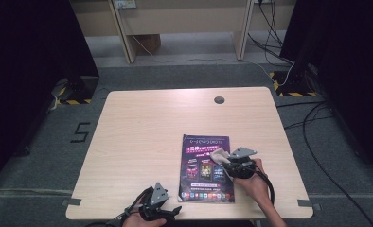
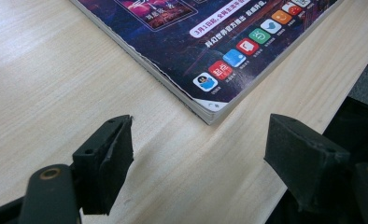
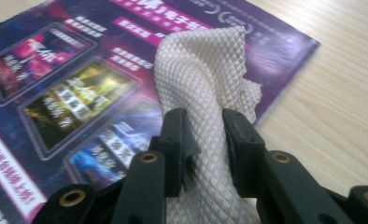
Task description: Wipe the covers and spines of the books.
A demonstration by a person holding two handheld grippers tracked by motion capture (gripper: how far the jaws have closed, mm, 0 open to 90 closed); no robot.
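On the pale wooden counter (image 1: pixel 142 142) a magazine (image 1: pixel 205 170) with a dark purple cover lies flat, near the person's edge and right of the middle. The right gripper (image 3: pixel 205 126) has its fingers (image 3: pixel 175 140) clamped on a cream cloth (image 3: pixel 205 70) with a diamond weave, which bunches up between them and drapes onto the cover's far right part. In the high view that gripper (image 1: pixel 231 163) sits over the magazine's right edge. The left gripper (image 2: pixel 198 144) rests low at the counter's near edge, its fingers (image 2: pixel 109 158) wide apart around nothing, just short of the magazine's (image 2: pixel 210 42) near corner.
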